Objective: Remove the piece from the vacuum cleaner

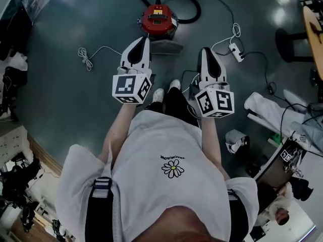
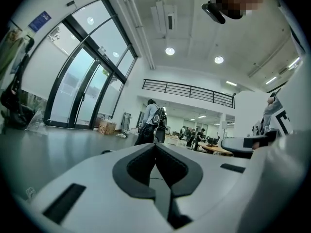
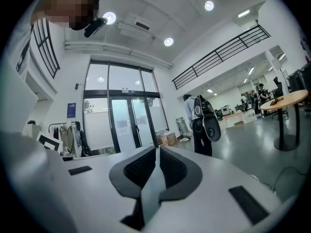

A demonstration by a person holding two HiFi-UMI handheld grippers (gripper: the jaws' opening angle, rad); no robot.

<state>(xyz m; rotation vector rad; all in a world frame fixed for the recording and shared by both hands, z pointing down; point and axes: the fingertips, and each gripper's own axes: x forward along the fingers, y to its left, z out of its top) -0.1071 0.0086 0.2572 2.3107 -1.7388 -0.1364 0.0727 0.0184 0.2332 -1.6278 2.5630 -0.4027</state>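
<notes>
The red vacuum cleaner (image 1: 158, 20) stands on the grey floor ahead of me, its black hose (image 1: 177, 6) looping behind it. A flat grey piece (image 1: 166, 47) lies at its near side. My left gripper (image 1: 143, 39) and right gripper (image 1: 204, 50) are held side by side in front of my chest, well short of the vacuum and pointing toward it. Both are shut with nothing between the jaws. In the left gripper view the left gripper (image 2: 155, 144) aims level across a hall, as does the right gripper (image 3: 158, 148) in its own view; neither view shows the vacuum.
A white power strip (image 1: 235, 49) with cables lies right of the vacuum, and a coiled white cable (image 1: 87, 57) to its left. A black chair base (image 1: 290, 44) and a wooden table edge (image 1: 314, 29) are at the right. A person with a backpack (image 3: 199, 123) stands before glass doors (image 3: 126, 125).
</notes>
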